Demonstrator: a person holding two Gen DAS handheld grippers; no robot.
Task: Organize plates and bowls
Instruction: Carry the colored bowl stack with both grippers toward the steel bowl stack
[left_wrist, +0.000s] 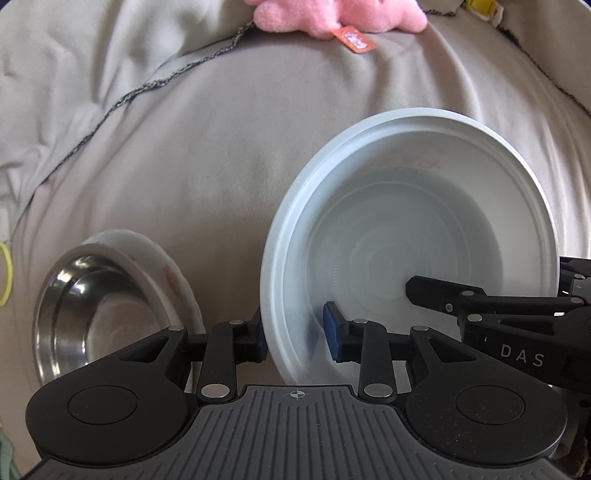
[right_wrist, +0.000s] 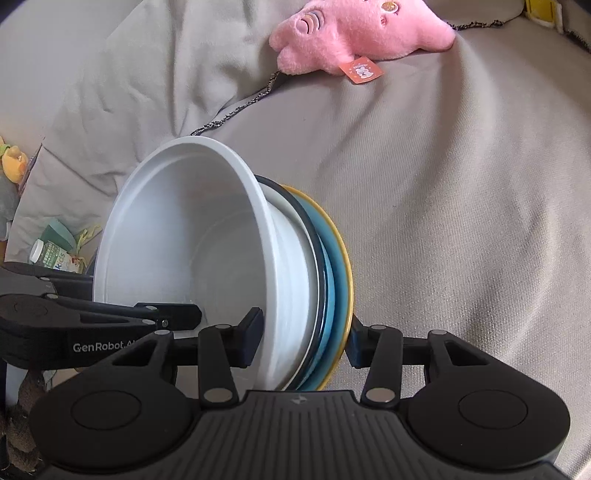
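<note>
A white plastic bowl is nested on a white plate with a dark rim, a blue plate and a yellow plate. My right gripper is shut on this stack, one pad inside the bowl wall and the other on the yellow plate's edge. My left gripper straddles the same bowl at its near left rim. Its pads sit close on either side of the wall without clearly pressing. A steel bowl rests on a patterned white plate to the left.
Everything lies on wrinkled grey cloth. A pink plush toy with an orange tag lies at the back. At the left edge of the right wrist view are a small bottle and a yellow toy.
</note>
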